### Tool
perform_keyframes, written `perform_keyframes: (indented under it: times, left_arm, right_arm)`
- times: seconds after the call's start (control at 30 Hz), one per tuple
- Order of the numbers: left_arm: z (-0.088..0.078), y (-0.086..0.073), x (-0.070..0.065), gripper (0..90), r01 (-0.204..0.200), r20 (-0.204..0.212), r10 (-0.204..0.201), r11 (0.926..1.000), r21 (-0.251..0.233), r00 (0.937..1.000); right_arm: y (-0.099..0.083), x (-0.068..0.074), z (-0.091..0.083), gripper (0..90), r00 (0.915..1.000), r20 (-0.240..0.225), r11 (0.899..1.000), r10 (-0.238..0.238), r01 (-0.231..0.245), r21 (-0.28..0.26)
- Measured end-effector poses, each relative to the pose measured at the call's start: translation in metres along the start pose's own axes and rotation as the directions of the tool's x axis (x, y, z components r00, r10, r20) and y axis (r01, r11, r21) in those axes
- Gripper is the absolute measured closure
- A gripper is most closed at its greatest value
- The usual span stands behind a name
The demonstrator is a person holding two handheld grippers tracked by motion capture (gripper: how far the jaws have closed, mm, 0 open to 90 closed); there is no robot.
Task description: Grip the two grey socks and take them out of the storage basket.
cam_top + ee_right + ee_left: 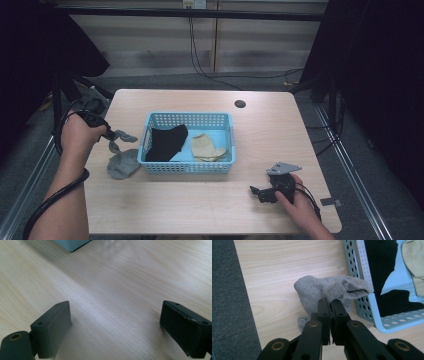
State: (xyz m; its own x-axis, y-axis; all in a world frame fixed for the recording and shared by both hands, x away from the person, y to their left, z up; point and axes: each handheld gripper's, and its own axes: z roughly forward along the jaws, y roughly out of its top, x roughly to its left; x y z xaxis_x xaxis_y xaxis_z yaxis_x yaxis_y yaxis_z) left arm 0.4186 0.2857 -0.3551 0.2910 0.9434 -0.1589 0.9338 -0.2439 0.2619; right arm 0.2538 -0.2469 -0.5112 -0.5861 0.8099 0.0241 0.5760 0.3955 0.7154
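Your left gripper [330,305] pinches the grey sock [324,291] beside the blue basket's [362,290] left wall, ready to lift it in, while your right gripper [115,325] rests wide near the desk's front edge.

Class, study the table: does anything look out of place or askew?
The grey sock lies crumpled on the table, outside the blue basket where the black sock and beige sock lie. The left gripper is pinching it.
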Motion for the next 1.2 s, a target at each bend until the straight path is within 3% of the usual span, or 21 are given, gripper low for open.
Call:
perform_keyframes:
  times: [0.17, 0.27, 0.4, 0.57, 0.73, 0.9, 1.03, 1.1, 1.2]
  left_arm:
    - [0.011, -0.001, 0.000, 84.9, 0.002, 0.007, -0.002, 1.0000, 0.003, 1.0000]
    - [0.015, -0.002, -0.002, 74.7, 0.005, -0.001, -0.005, 1.0000, -0.008, 1.0000]
    - [0.012, -0.002, -0.005, 68.4, -0.001, -0.006, 0.001, 0.9997, -0.024, 1.0000]
    - [0.011, -0.009, -0.013, 56.8, -0.054, -0.010, 0.053, 0.9980, -0.035, 0.9985]
    - [0.014, -0.021, -0.022, 45.2, -0.071, 0.003, 0.072, 0.9955, -0.062, 0.9974]
    - [0.014, -0.039, -0.032, 40.3, -0.124, -0.021, 0.123, 0.9888, -0.082, 0.9922]
    - [0.016, -0.059, -0.038, 37.9, -0.142, -0.035, 0.139, 0.9817, -0.126, 0.9897]
    - [0.020, -0.073, -0.042, 36.1, -0.159, -0.065, 0.151, 0.9781, -0.135, 0.9864]
    - [0.030, -0.090, -0.049, 34.9, -0.170, -0.068, 0.162, 0.9753, -0.141, 0.9844]
  right_arm:
    - [0.000, 0.000, 0.000, 9.4, 1.0000, -0.001, 1.000, 0.000, 0.000, 0.000]
    - [0.000, 0.000, 0.000, 9.4, 1.0000, -0.001, 1.000, 0.000, 0.000, -0.002]
    - [0.000, 0.000, 0.000, 9.4, 1.0000, 0.000, 1.000, 0.000, 0.000, 0.001]
    - [0.000, 0.000, 0.000, 9.5, 1.0000, 0.000, 1.000, 0.000, 0.000, 0.000]
    - [0.000, 0.000, 0.000, 9.4, 1.0000, 0.001, 1.000, -0.002, 0.002, -0.001]
    - [0.000, 0.000, 0.000, 9.5, 1.0000, -0.001, 1.000, -0.002, 0.002, 0.002]
    - [0.000, 0.000, 0.000, 9.4, 1.0000, -0.001, 1.000, -0.002, 0.002, 0.003]
    - [0.000, 0.000, 0.000, 9.4, 1.0000, -0.001, 1.000, -0.002, 0.002, 0.002]
    - [0.000, 0.000, 0.000, 9.4, 1.0000, -0.001, 1.000, -0.002, 0.002, 0.002]
